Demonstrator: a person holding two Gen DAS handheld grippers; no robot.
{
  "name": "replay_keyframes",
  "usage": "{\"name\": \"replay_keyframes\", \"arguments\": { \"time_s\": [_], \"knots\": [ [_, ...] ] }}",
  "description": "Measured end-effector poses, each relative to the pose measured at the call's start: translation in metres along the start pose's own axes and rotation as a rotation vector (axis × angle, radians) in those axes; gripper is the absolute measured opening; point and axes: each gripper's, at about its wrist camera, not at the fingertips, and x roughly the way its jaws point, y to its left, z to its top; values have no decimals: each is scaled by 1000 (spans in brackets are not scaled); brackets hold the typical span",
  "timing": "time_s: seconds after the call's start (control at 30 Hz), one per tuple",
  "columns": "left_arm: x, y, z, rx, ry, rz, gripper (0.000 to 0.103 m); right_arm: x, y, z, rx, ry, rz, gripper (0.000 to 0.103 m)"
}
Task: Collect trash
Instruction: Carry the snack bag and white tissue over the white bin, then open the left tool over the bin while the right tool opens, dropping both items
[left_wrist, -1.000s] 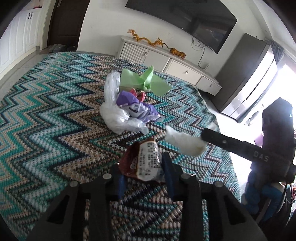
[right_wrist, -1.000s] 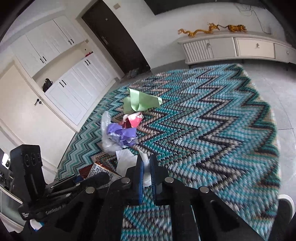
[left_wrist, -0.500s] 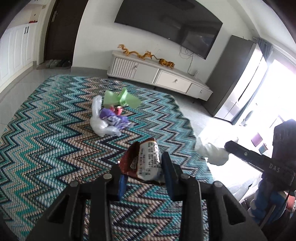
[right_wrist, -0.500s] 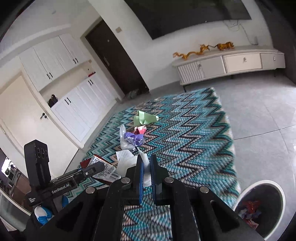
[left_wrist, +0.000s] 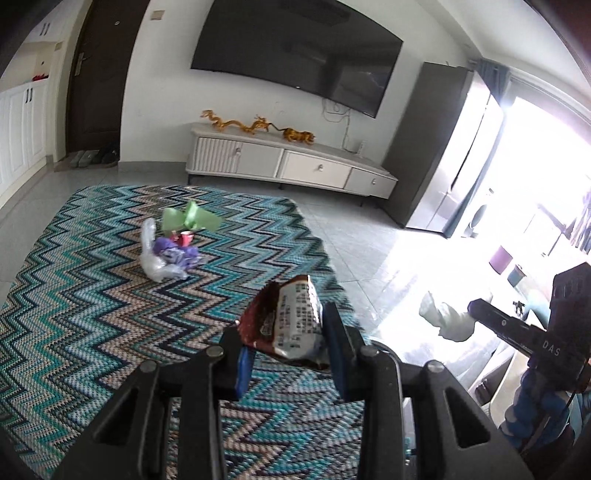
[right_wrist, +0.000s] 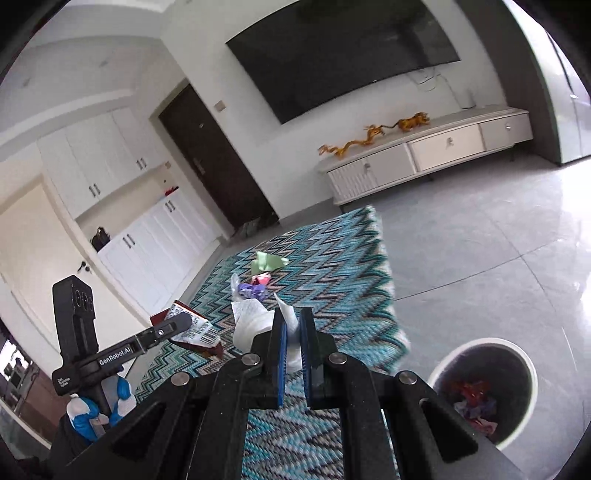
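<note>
My left gripper (left_wrist: 290, 354) is shut on a brown snack wrapper (left_wrist: 288, 325) and holds it high above the zigzag rug (left_wrist: 92, 314). My right gripper (right_wrist: 291, 343) is shut on a crumpled white tissue (right_wrist: 255, 325), also high up; it shows in the left wrist view (left_wrist: 448, 323) at the right. A pile of trash lies on the rug: green paper (left_wrist: 190, 219), a clear plastic bag (left_wrist: 155, 260), purple wrapper (left_wrist: 175, 253) and a red piece (left_wrist: 185, 238). A white bin (right_wrist: 484, 387) with trash inside stands on the tile floor at the lower right.
A white TV cabinet (left_wrist: 288, 166) with gold dragon figures stands against the far wall under a TV. A dark door (right_wrist: 214, 162) and white cupboards (right_wrist: 140, 236) are to the left. A tall grey cabinet (left_wrist: 439, 147) stands at the right. Grey tile floor (right_wrist: 480, 243) surrounds the rug.
Both grippers have risen well above the rug with their trash and pulled back from the pile. The right wrist view has swung right, and the bin now sits closer.
</note>
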Motion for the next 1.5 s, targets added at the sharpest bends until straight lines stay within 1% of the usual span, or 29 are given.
{"name": "replay_keyframes", "arguments": {
  "time_s": [0.3, 0.47, 0.6, 0.73, 1.0, 1.23, 1.27, 1.4, 1.43, 1.47, 1.5],
  "knots": [
    [5, -59, -4, 110, 22, -42, 32, -57, -41, -18, 84, -85, -70, 7],
    [23, -87, -2, 167, 48, -56, 32, -70, -73, -27, 152, -106, -105, 7],
    [49, -109, -1, 207, 90, -67, 32, -71, -101, -33, 208, -100, -129, 7],
    [81, -130, -5, 245, 145, -77, 32, -65, -130, -40, 259, -80, -158, 7],
    [155, -162, -18, 310, 280, -86, 33, -37, -185, -57, 366, -9, -218, 7],
    [218, -182, -29, 345, 379, -92, 34, -18, -222, -66, 432, 44, -255, 8],
    [225, -185, -31, 349, 390, -96, 34, -14, -225, -67, 439, 51, -260, 10],
    [250, -194, -36, 352, 433, -127, 35, -1, -238, -71, 457, 77, -278, 10],
    [254, -195, -37, 345, 443, -137, 35, 3, -242, -72, 463, 88, -286, 11],
    [258, -196, -37, 339, 452, -149, 36, 7, -246, -73, 469, 98, -292, 17],
    [263, -198, -38, 333, 463, -163, 39, 9, -248, -74, 474, 103, -297, 20]
  ]
}}
